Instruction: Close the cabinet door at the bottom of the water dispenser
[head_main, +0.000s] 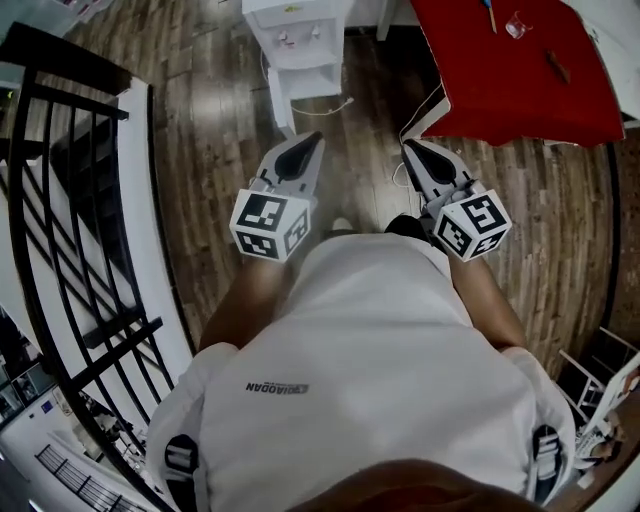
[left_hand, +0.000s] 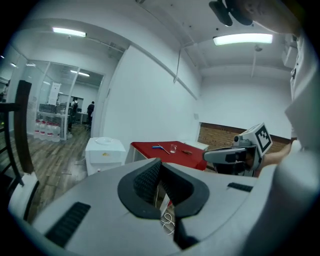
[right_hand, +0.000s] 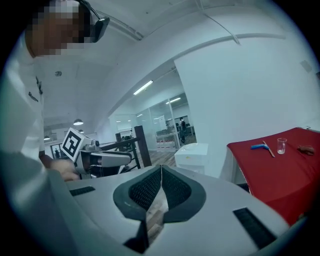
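Note:
The white water dispenser (head_main: 298, 45) stands on the wood floor ahead of me, also seen small in the left gripper view (left_hand: 105, 152) and the right gripper view (right_hand: 192, 155). At its foot a white panel (head_main: 283, 103) juts towards me; whether it is the cabinet door I cannot tell. My left gripper (head_main: 312, 142) is shut and empty, well short of the dispenser, its tips touching (left_hand: 161, 162). My right gripper (head_main: 410, 148) is shut too, with nothing held (right_hand: 160, 166). Both are held side by side in front of my chest, pointing towards the dispenser.
A red-covered table (head_main: 520, 70) stands right of the dispenser, with a small glass (head_main: 516, 25) and small tools on it. A white cable (head_main: 335, 103) lies on the floor by the dispenser. A black railing (head_main: 60, 200) runs along the left.

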